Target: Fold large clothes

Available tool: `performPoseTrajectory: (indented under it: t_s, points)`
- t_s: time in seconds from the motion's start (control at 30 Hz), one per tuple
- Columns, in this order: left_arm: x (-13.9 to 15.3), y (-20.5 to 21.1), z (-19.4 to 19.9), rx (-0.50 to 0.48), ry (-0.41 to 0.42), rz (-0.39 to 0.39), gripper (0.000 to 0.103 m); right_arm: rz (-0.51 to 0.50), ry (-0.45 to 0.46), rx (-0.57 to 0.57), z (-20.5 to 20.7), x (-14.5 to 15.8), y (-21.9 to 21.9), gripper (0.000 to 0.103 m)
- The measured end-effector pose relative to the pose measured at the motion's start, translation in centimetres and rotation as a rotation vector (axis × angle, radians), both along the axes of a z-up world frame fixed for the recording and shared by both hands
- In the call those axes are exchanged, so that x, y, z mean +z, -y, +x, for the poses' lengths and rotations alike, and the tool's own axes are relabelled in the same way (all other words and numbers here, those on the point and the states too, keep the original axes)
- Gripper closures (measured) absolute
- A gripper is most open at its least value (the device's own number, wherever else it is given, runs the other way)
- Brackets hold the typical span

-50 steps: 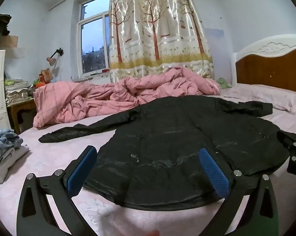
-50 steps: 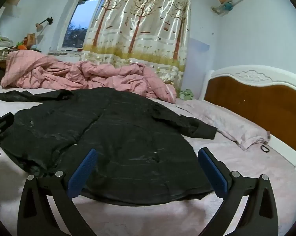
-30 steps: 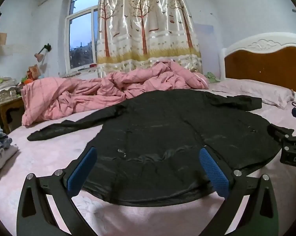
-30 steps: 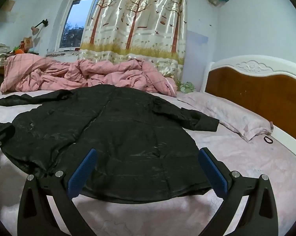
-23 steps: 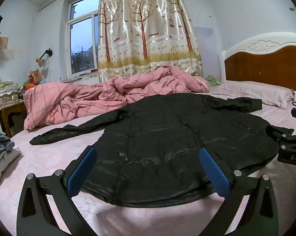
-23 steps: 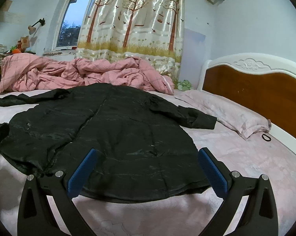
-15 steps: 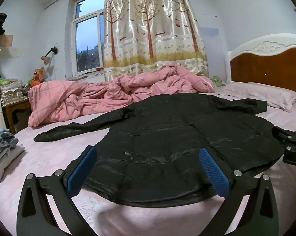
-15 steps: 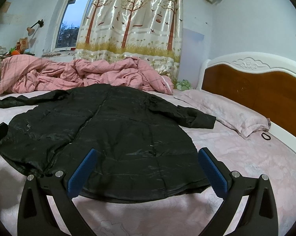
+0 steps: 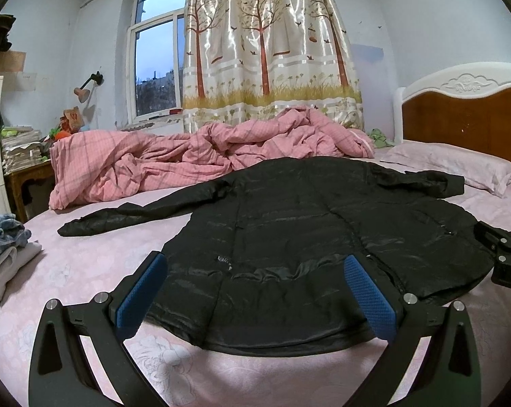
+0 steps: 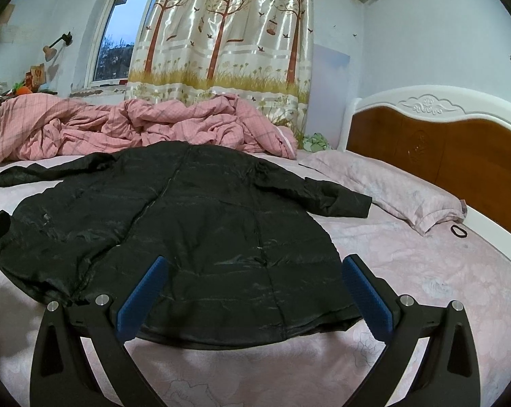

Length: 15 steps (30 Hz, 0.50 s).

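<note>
A large black shiny jacket lies spread flat on the pink bed sheet, hem toward me, both sleeves stretched out to the sides. It also shows in the right wrist view. My left gripper is open and empty, hovering over the left part of the hem. My right gripper is open and empty over the right part of the hem. The right gripper's body shows at the right edge of the left wrist view.
A crumpled pink quilt lies behind the jacket. A pink pillow and a wooden headboard are on the right. Folded clothes sit at the bed's left edge. A black hair tie lies near the pillow.
Both views shifted only slightly as the grippers hover over the hem. Both stay open and the jacket has not moved.
</note>
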<state>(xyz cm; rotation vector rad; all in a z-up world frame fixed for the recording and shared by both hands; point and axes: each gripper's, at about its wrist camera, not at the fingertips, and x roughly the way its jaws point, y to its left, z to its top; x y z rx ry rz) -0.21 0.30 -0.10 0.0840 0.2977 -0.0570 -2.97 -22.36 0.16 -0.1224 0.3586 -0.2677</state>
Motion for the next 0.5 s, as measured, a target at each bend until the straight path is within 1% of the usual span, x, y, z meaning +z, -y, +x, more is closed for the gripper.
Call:
performPoseTrajectory:
  t_s: [0.4, 0.5]
  points:
    - [-0.22, -0.07, 0.28, -0.002, -0.013, -0.003, 0.000, 0.009, -0.017, 0.002, 0.24, -0.29, 0.13, 0.000]
    - [-0.19, -0.30, 0.09, 0.000, -0.004, -0.006, 0.000, 0.008, -0.014, -0.002, 0.19, -0.28, -0.05, 0.000]
